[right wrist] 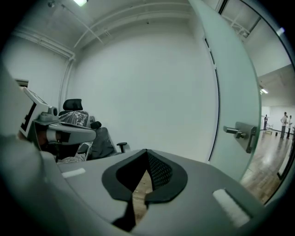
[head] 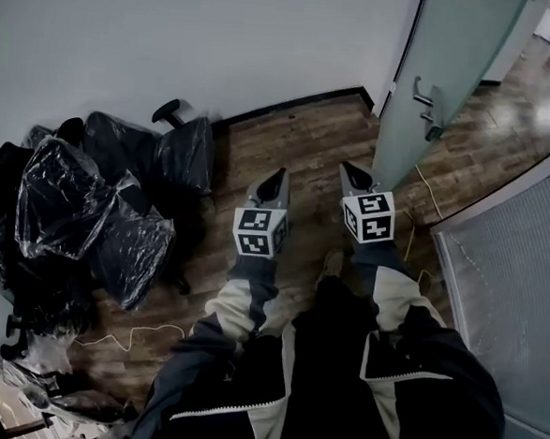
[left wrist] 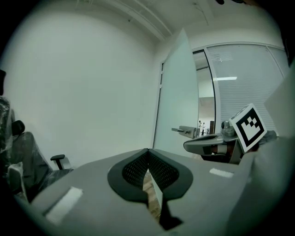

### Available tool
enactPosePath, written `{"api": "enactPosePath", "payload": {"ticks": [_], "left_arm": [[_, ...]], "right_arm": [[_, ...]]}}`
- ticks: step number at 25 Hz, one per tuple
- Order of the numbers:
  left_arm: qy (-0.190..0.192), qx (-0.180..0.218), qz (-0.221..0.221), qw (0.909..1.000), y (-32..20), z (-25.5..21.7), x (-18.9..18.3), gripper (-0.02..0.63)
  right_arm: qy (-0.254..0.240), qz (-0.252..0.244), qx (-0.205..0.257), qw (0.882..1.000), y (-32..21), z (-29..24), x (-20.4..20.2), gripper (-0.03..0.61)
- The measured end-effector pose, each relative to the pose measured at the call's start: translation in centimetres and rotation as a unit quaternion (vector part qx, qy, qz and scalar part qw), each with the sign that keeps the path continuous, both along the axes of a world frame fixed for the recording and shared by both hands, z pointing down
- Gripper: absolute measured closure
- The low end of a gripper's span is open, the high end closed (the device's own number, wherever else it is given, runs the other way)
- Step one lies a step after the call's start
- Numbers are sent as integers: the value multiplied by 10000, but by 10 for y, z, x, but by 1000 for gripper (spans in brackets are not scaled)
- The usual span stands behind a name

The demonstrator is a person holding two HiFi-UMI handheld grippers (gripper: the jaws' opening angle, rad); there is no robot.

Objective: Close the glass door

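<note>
— Both claws, the left gripper (head: pixel 276 178) and the right gripper (head: pixel 353 172), are pressed together with nothing pinched?
— Yes, both empty. Beyond them, to the right, the glass door (head: pixel 453 57) stands wide open, its handle (head: pixel 424 100) untouched. I'd say nothing's done: reaching it and swinging it shut both remain

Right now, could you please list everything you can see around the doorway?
Glass door: one, frosted pale green, upper right, standing open.
Door handle: one, silver, on the door.
Chairs: several, black, plastic-wrapped, piled at left by the wall.
Cable: one, pale, on the floor beside the chairs.
Floor: one, dark wood planks, underfoot.
Wall: one, white, ahead.
Left gripper: one, grey, jaws shut, empty.
Right gripper: one, grey, jaws shut, empty, nearer the door.
</note>
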State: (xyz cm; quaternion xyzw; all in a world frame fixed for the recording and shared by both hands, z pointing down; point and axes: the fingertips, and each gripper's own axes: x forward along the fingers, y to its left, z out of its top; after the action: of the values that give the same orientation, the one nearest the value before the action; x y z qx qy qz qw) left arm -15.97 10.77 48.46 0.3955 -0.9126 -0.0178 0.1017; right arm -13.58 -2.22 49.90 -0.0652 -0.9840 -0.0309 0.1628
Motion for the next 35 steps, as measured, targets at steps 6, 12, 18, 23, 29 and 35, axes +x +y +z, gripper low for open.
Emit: {"api": "enactPosePath", "payload": {"ticks": [6, 12, 18, 23, 29, 35], "left_arm": [[14, 28, -330, 9995, -18, -5, -88, 615], [23, 16, -325, 9995, -69, -10, -168, 615], [15, -90, -75, 9999, -122, -14, -223, 615], [85, -110, 379, 9992, -161, -7, -265, 615], [95, -220, 1721, 9848, -237, 0, -306, 615], [-110, -107, 3297, 9440, -316, -20, -311, 615]], "right_arm": [[-22, -158, -79, 9998, -19, 6, -93, 574], [-84, -255, -113, 9996, -61, -1, -180, 574], [-94, -14, -246, 9997, -112, -1, -235, 574], [-35, 432, -217, 9988, -150, 4, -262, 574], [7, 1405, -130, 9900, -193, 9, -286, 574], [-352, 2985, 19, 9538, -242, -16, -259, 574]]}}
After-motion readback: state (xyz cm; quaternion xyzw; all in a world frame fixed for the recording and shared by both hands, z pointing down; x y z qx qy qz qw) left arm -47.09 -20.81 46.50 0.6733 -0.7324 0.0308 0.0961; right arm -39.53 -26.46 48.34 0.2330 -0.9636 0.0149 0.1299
